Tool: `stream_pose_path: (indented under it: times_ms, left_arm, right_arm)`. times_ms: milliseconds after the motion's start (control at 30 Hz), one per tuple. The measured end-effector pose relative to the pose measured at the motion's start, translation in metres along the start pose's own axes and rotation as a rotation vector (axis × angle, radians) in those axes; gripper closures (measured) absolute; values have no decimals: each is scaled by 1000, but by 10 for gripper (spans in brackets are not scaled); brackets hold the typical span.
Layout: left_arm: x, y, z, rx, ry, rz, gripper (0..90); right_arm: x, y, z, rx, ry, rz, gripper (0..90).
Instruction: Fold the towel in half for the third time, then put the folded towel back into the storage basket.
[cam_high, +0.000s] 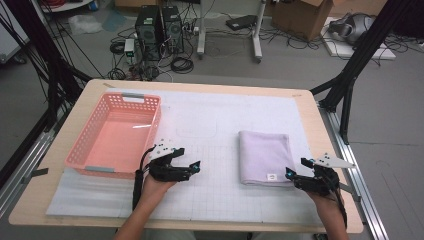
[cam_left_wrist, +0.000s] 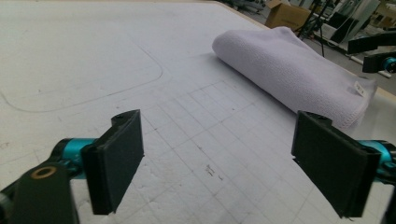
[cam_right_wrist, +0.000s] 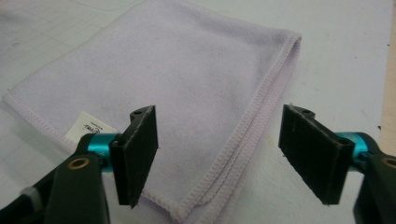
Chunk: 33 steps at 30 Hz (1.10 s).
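A pink plastic basket is being kept at the left of the white gridded mat. Just beside its near right corner, the left gripper is being held with jaws spread wide, nothing between them. To the right, a folded lilac towel is lying flat on the mat, its label at the near edge. The right gripper is being held at the towel's near right corner, jaws parted, the hemmed edge lying below the gap, ungripped.

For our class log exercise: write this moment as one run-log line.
left gripper: open, empty | right gripper: open, at towel's near corner | towel: folded, on mat | basket: empty
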<state>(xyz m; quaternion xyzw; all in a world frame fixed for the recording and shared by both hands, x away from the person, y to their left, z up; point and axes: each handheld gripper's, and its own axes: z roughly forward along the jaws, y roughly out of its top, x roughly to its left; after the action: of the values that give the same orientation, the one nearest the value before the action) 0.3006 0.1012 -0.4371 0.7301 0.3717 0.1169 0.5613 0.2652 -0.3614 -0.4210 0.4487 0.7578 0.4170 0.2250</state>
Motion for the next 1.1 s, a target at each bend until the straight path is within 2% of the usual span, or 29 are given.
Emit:
stream_pose_path:
  times_ms: [100,333,500,733,867,1000,1100]
  left_arm:
    - [1,0,0,-11,0,3,167]
    - [3,1,-3,-22,16,2,168]
    - [2,1,-1,7,18,2,169]
    - [3,0,2,9,19,28,166]
    - [2,0,4,45,27,16,167]
    - [1,0,7,68,2,-1,170]
    - [0,2,12,51,-15,-11,184]
  right_arm:
    - [1,0,0,9,7,-22,222]
    - [1,0,1,8,7,-22,209]
    - [2,-1,0,11,17,-28,209]
    - [4,1,1,6,21,-29,209]
    - [3,1,2,11,22,-24,209]
    - [1,1,2,4,20,-22,209]
    - [1,1,1,8,21,-24,209]
